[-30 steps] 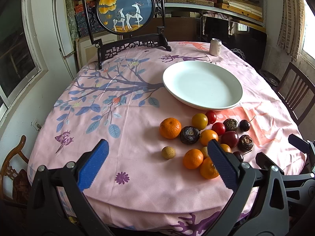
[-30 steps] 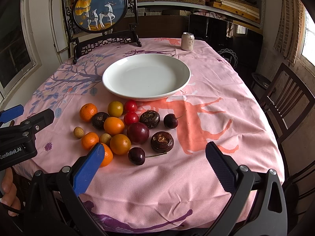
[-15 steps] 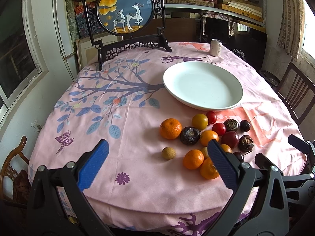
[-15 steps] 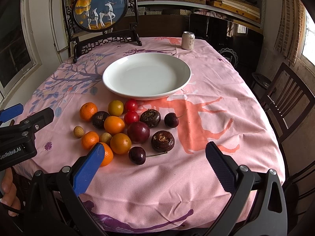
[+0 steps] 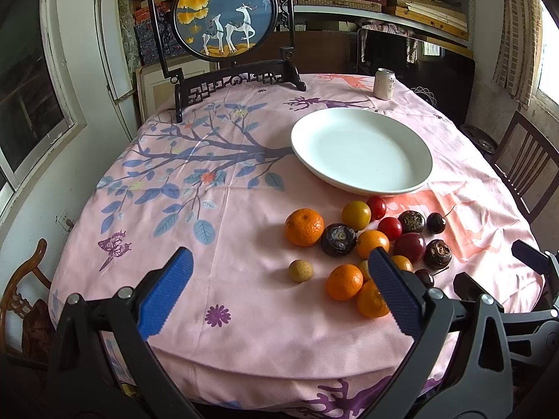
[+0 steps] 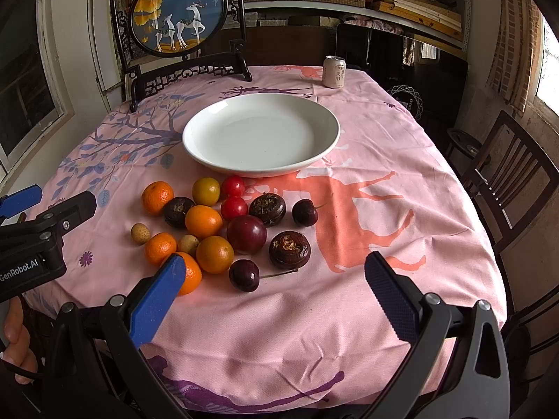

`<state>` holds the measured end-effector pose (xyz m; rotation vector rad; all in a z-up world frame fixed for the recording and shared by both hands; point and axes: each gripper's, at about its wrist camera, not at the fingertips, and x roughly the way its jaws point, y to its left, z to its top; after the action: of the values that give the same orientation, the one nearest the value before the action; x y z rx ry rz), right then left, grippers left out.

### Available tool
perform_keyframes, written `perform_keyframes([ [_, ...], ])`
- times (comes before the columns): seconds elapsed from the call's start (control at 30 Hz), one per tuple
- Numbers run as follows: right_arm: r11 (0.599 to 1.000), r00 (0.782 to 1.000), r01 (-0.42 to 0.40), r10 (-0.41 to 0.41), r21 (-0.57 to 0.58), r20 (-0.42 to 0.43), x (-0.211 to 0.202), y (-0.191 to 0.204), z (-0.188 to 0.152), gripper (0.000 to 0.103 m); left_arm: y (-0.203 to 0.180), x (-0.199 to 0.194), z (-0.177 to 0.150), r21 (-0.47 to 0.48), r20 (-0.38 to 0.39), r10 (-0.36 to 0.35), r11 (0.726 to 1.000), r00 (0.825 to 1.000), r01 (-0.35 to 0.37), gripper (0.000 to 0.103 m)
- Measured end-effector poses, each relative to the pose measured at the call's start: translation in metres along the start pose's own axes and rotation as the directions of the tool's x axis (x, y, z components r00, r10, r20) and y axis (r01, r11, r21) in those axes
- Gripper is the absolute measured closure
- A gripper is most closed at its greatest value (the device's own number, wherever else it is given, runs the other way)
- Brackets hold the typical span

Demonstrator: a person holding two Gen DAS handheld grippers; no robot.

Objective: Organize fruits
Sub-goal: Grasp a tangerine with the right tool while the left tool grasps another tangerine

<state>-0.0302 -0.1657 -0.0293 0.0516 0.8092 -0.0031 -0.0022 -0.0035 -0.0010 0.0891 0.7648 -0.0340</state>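
Observation:
A pile of small fruit lies on the pink tablecloth in front of an empty white plate (image 5: 361,150) (image 6: 260,136). It holds several oranges (image 5: 304,227) (image 6: 203,221), a dark plum (image 6: 246,234), cherries (image 6: 244,275), red cherry tomatoes (image 6: 233,186), dark brown fruits (image 6: 289,249) and a pale longan (image 5: 300,270). My left gripper (image 5: 279,282) hovers open over the near table edge, left of the pile. My right gripper (image 6: 274,288) hangs open above the near edge, just short of the fruit. Neither holds anything.
A framed round deer screen (image 5: 223,17) stands at the table's far left. A drink can (image 6: 334,71) stands at the far edge. Wooden chairs (image 6: 503,174) flank the right side. A hand (image 6: 14,328) holds the left gripper's body (image 6: 31,244) at the left.
Both views have crept slightly forward toward the fruit. Nothing on the table has moved, and both grippers stay open.

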Motion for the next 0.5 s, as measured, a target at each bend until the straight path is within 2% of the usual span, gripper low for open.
perform_keyframes([
  [0.17, 1.0, 1.0, -0.008, 0.008, 0.004, -0.003, 0.002, -0.004, -0.005, 0.001, 0.016, 0.008, -0.005, -0.007, -0.01, 0.031, 0.999, 0.999, -0.031, 0.002],
  [0.23, 0.999, 0.999, -0.05, 0.05, -0.013, -0.007, 0.003, -0.003, -0.011, 0.001, 0.025, 0.013, -0.014, -0.003, -0.015, 0.048, 0.999, 0.999, -0.048, 0.002],
  [0.3, 0.991, 0.991, -0.132, 0.131, -0.039, -0.023, 0.005, 0.001, -0.019, 0.001, 0.032, 0.021, -0.024, -0.005, -0.04, 0.061, 0.998, 0.997, -0.061, 0.002],
  [0.37, 0.97, 0.97, -0.241, 0.239, -0.043, -0.053, 0.011, 0.008, -0.022, 0.004, 0.039, 0.032, -0.033, -0.019, -0.08, 0.051, 0.998, 0.996, -0.053, 0.002],
  [0.43, 0.932, 0.932, -0.359, 0.354, -0.046, -0.081, 0.019, 0.022, -0.021, 0.021, 0.043, 0.039, -0.039, -0.02, -0.107, 0.05, 0.998, 0.993, -0.052, 0.002],
  [0.5, 0.925, 0.922, -0.376, 0.368, -0.058, -0.122, 0.032, 0.037, -0.02, 0.029, 0.047, 0.041, -0.042, -0.022, -0.112, 0.06, 0.998, 0.992, -0.063, 0.002],
])
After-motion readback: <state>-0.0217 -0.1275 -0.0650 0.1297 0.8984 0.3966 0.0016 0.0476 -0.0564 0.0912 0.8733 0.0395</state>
